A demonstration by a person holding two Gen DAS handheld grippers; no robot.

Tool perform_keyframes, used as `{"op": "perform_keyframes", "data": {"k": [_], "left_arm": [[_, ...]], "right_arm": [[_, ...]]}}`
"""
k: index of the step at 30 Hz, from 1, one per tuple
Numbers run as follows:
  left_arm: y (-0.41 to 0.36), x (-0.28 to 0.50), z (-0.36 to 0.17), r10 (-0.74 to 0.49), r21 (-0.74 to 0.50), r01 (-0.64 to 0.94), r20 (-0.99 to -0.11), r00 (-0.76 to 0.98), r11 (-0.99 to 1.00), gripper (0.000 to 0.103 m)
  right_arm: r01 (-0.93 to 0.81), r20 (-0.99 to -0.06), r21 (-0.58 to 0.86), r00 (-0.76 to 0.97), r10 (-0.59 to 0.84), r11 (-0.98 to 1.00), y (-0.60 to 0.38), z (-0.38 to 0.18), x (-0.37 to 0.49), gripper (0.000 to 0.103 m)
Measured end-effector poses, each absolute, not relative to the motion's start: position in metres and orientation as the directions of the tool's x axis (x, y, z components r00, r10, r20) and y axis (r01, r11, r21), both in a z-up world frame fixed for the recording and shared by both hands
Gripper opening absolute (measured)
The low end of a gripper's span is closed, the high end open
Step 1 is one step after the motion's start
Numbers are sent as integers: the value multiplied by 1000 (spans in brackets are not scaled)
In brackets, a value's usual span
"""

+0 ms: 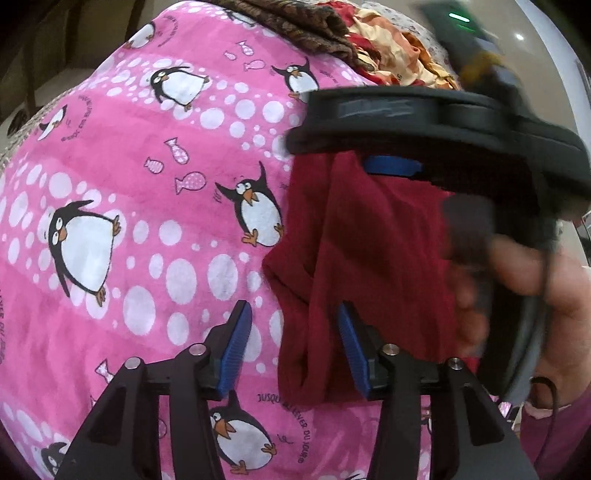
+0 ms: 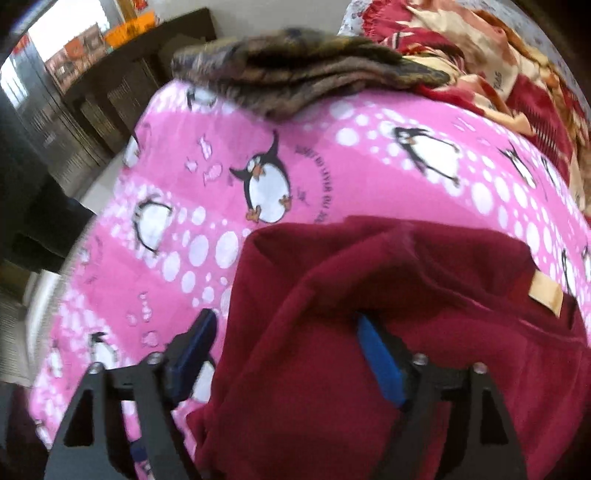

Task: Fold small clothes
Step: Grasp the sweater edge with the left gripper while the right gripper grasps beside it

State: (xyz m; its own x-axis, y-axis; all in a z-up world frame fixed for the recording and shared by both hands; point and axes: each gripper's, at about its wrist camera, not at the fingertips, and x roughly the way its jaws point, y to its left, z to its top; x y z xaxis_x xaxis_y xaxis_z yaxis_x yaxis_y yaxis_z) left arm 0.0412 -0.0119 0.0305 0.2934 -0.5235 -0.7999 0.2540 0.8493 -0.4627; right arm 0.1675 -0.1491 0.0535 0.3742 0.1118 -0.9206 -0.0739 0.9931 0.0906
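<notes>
Left wrist view: pink penguin sheet (image 1: 110,177) fills the left and centre, white dots, fish and penguins printed on it, spread over what looks like a bed. My left gripper (image 1: 295,347) sits low in frame, blue-padded fingers (image 1: 236,347) wide apart and holding nothing; the edge of the maroon garment (image 1: 369,258) hangs down between them, touching neither that I can see. The garment is dark red, soft knit-looking, bunched in vertical folds and lifted off the sheet. To the right, the right gripper (image 1: 391,165) comes in from the side, blurred, with the garment's top edge at its blue pad; whether it is clamped there I cannot tell from this view. My right hand (image 1: 517,295) grips the handle at far right. A brown patterned cloth (image 1: 310,26) and a red-and-cream fabric (image 1: 399,48) lie at the top.

Right wrist view: sheet (image 2: 332,166) left and centre. Right gripper (image 2: 288,347) fingers are spread wide, left finger (image 2: 192,347) over the sheet, right finger (image 2: 380,362) under a fold of the garment (image 2: 332,314). A tan label (image 2: 546,295) shows on the garment at right. Brown cloth (image 2: 295,85) on the sheet's far edge, red-and-cream fabric (image 2: 480,74) beside it.
</notes>
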Motion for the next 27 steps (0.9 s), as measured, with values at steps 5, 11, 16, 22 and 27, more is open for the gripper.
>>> {"op": "perform_keyframes", "data": {"k": [5,11,16,22,27], "left_arm": [[-16,41,32,-523,-462,258,-804,282,849,31],[-31,49,48,-523,-433,316,-794,309,844,34],[-52,53,58,-529,-405,379,-786,320,832,38],[-76,43,69,-572,-409,453,-756,318,792,5],[-101,29,86,-583,-374,518,-743,329,769,1]], "right_arm": [[-81,-911,-11,413,23,997,-134,39,166,84],[-84,-875,193,437,210,978,-175,66,149,27],[-76,-822,303,483,301,950,-212,95,128,20],[-19,-802,389,485,348,921,-247,94,117,20],[32,-804,441,458,379,897,-261,91,122,49]]}}
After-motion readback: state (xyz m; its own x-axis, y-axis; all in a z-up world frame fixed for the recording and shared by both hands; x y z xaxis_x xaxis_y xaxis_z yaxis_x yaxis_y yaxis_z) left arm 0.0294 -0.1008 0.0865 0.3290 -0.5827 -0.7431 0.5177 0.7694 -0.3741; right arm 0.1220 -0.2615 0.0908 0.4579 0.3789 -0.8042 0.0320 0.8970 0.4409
